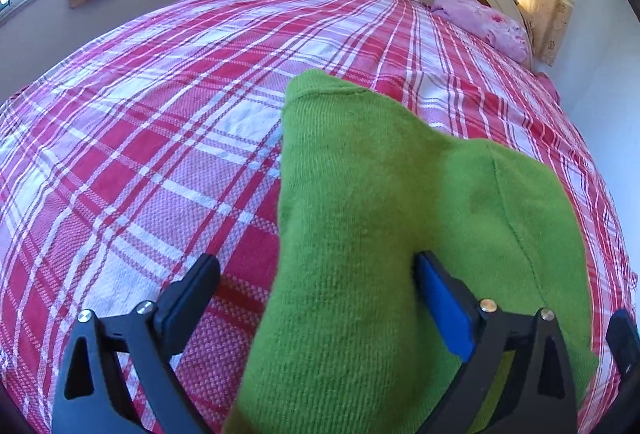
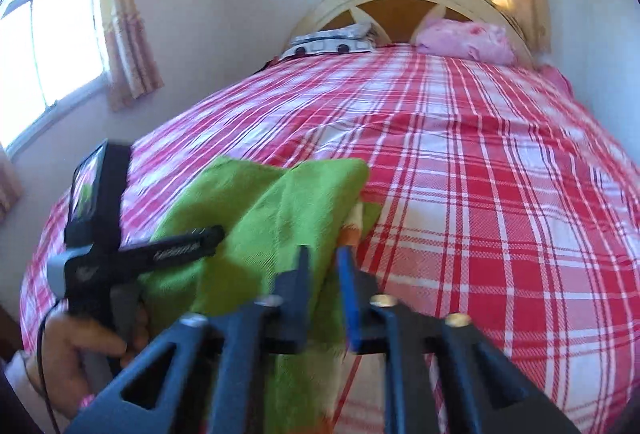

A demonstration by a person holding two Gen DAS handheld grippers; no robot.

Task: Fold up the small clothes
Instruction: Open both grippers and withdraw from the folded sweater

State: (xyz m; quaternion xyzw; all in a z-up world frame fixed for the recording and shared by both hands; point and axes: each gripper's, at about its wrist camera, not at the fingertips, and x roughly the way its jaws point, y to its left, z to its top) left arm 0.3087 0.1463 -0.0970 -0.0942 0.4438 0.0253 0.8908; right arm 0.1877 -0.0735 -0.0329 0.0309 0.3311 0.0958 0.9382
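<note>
Left gripper [image 1: 316,294]: fingers spread wide, the green knit garment [image 1: 384,202] draped between them and over the blue-padded finger; nothing pinched. Garment lies on the plaid bedspread [image 1: 140,138] toward 6 o'clock of the bed, one flap already doubled over toward 12.

Right gripper [image 2: 324,274]: fingers nearly together, nipping a green edge with an orange-and-white layer [image 2: 352,222] showing beneath at 1 o'clock.

Judgement: first fold in progress, not squared. Remaining: lay flat, fold again, smooth.
</note>
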